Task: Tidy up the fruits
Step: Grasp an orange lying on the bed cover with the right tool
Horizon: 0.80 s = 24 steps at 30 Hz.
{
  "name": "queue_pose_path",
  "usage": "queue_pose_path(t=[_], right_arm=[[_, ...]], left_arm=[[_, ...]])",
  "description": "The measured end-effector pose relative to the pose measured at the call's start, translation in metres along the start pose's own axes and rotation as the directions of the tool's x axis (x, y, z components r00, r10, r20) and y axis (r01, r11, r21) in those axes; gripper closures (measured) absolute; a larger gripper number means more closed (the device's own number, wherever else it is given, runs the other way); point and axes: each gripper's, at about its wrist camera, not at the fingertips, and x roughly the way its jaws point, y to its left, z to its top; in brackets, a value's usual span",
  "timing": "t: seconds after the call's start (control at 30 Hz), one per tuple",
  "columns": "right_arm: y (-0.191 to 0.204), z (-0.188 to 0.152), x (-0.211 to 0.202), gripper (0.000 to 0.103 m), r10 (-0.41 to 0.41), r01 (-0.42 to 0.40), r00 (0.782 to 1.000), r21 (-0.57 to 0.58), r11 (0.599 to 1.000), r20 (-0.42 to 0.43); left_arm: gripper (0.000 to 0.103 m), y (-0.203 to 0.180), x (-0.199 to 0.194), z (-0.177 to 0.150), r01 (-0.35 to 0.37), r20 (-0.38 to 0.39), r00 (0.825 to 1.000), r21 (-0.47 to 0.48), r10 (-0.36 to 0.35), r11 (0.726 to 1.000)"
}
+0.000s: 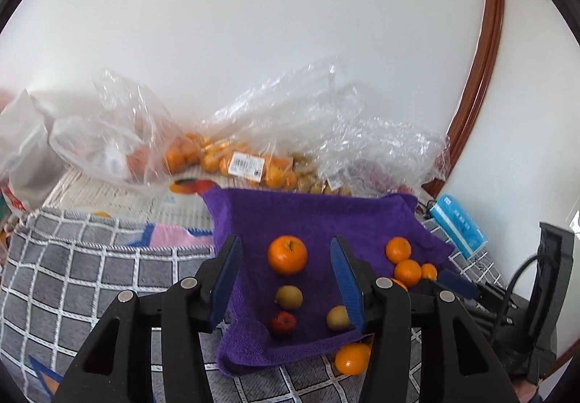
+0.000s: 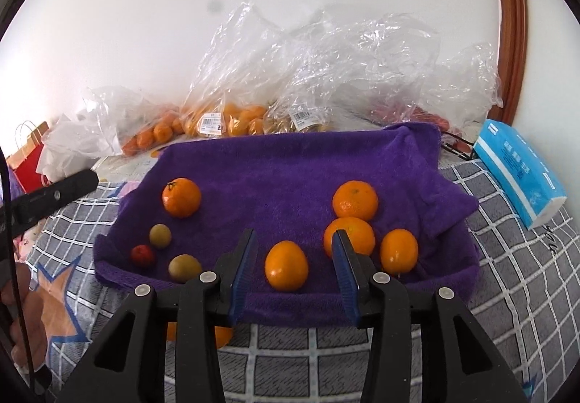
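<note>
A purple towel (image 1: 311, 218) (image 2: 290, 167) lies on a grey checked blanket. In the left wrist view my left gripper (image 1: 285, 239) is open above an orange (image 1: 287, 255) resting on the towel, pads clear of it. Nearer lie two yellow-green fruits (image 1: 289, 297), a small red fruit (image 1: 283, 323), and an orange (image 1: 351, 358) off the towel's front edge. My right gripper (image 2: 294, 233) is open too, with an orange (image 2: 286, 265) lying on the towel between its fingers, untouched. Three more oranges (image 2: 355, 200) cluster to its right, and one orange (image 2: 181, 197) sits far left.
Clear plastic bags (image 2: 326, 69) with oranges (image 1: 217, 160) and other fruit line the white wall behind the towel. A blue tissue pack (image 2: 518, 171) lies at the right, a red paper bag (image 2: 29, 156) at the left. A wooden door frame (image 1: 485, 58) rises on the right.
</note>
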Motion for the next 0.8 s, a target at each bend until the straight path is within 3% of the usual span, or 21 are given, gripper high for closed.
queue_pose_path(t=[0.07,0.27,0.63,0.7,0.8], right_arm=[[0.008,-0.003,-0.012,0.06,-0.012,0.012,1.0,-0.001,1.0,0.009],[0.031,-0.017,-0.026,0.06,0.061,-0.061,0.996,0.005,0.998,-0.058],[0.043,-0.047,0.004,0.061,0.094,-0.09,0.984,0.032,0.995,-0.15],[0.044,-0.047,0.007,0.074,0.085,-0.083,0.985,0.02,0.996,-0.153],[0.045,-0.045,0.004,0.074,0.082,-0.083,0.984,-0.002,0.997,-0.155]], left_arm=[[0.054,0.001,-0.004,0.006,-0.024,-0.019,1.0,0.002,0.024,1.0],[0.053,0.014,-0.02,-0.001,-0.02,-0.095,0.995,-0.021,0.018,1.0],[0.048,0.057,-0.04,-0.063,-0.057,-0.245,0.969,-0.058,0.041,0.997],[0.048,0.059,-0.04,-0.069,-0.078,-0.266,0.962,-0.052,0.062,0.996],[0.048,0.057,-0.041,-0.074,-0.083,-0.3,0.951,-0.038,0.068,0.996]])
